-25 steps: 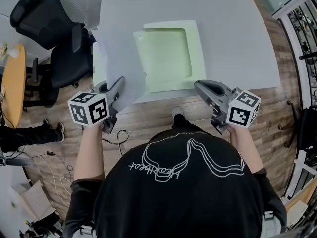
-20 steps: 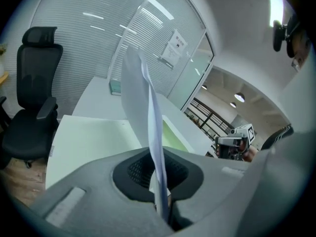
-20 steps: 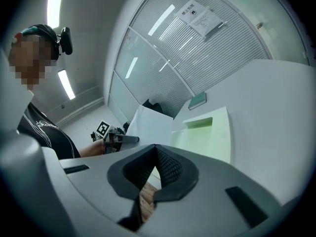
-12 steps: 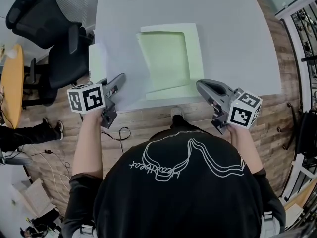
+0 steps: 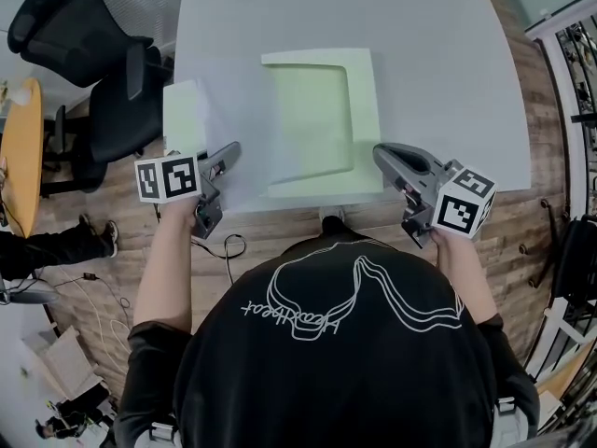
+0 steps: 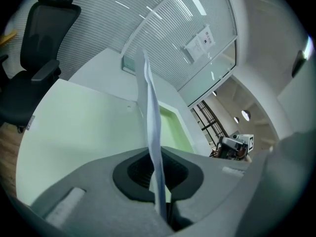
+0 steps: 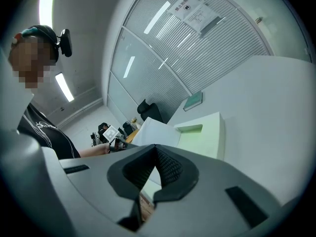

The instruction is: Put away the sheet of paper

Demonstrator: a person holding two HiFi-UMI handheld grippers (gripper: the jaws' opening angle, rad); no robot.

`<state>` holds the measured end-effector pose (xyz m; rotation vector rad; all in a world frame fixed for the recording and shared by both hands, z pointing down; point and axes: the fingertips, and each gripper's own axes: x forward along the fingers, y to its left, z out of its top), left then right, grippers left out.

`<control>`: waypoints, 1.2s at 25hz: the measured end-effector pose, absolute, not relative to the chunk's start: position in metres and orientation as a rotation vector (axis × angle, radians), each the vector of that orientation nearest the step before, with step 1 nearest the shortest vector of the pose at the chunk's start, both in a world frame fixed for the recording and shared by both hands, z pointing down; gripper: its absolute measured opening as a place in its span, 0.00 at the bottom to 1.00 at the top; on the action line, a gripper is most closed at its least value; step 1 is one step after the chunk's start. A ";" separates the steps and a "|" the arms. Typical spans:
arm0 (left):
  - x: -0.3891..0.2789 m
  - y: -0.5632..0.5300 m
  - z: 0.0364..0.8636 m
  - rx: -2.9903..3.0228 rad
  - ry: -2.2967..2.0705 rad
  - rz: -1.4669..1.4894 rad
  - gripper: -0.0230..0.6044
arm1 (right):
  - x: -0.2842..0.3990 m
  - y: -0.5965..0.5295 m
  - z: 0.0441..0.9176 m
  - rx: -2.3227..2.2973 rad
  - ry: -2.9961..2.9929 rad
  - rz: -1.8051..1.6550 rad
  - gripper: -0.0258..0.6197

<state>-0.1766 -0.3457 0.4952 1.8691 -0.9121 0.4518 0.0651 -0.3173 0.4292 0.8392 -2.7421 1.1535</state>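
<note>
Currently the left gripper [image 6: 159, 184] is clenching its fingers [image 6: 132, 174] on the sheet of paper [image 6: 150, 107]. The sheet is running edge-on up between the dark pads and standing almost upright in the left gripper view. The right gripper [image 7: 152, 181] is holding its fingers [image 7: 172, 168] pressed together at the tips, with nothing between them.

In the head view the sheet is hanging over the left front part of the desk [image 5: 438, 54]. Its far side is overlapping the left part of the pale green folder [image 5: 322, 119]; whether it is touching the folder cannot be told. The folder is lying flat near the desk's front edge. The right gripper is hovering just beside the folder's front right corner.

Each gripper is carrying a cube with black-and-white square markers. A white notice [image 7: 195, 11] is hanging on the ribbed glass wall, its print too small to read. The person's black shirt [image 5: 345, 343] is showing a white line drawing and a script word, not legible from this angle. A black office chair [image 5: 89, 59] is standing beside the desk's left edge.
</note>
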 end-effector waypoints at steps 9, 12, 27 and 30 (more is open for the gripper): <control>-0.178 -0.339 0.520 1.798 -0.914 0.459 0.05 | 0.065 -0.325 0.425 0.821 -2.754 1.122 0.05; -0.176 -0.342 0.524 1.786 -0.918 0.449 0.05 | 0.067 -0.328 0.423 0.815 -2.761 1.109 0.05; -0.143 -0.348 0.541 1.798 -0.869 0.436 0.06 | 0.066 -0.324 0.431 0.816 -2.740 1.126 0.05; -0.136 -0.345 0.546 1.789 -0.849 0.447 0.06 | 0.066 -0.324 0.432 0.825 -2.739 1.136 0.05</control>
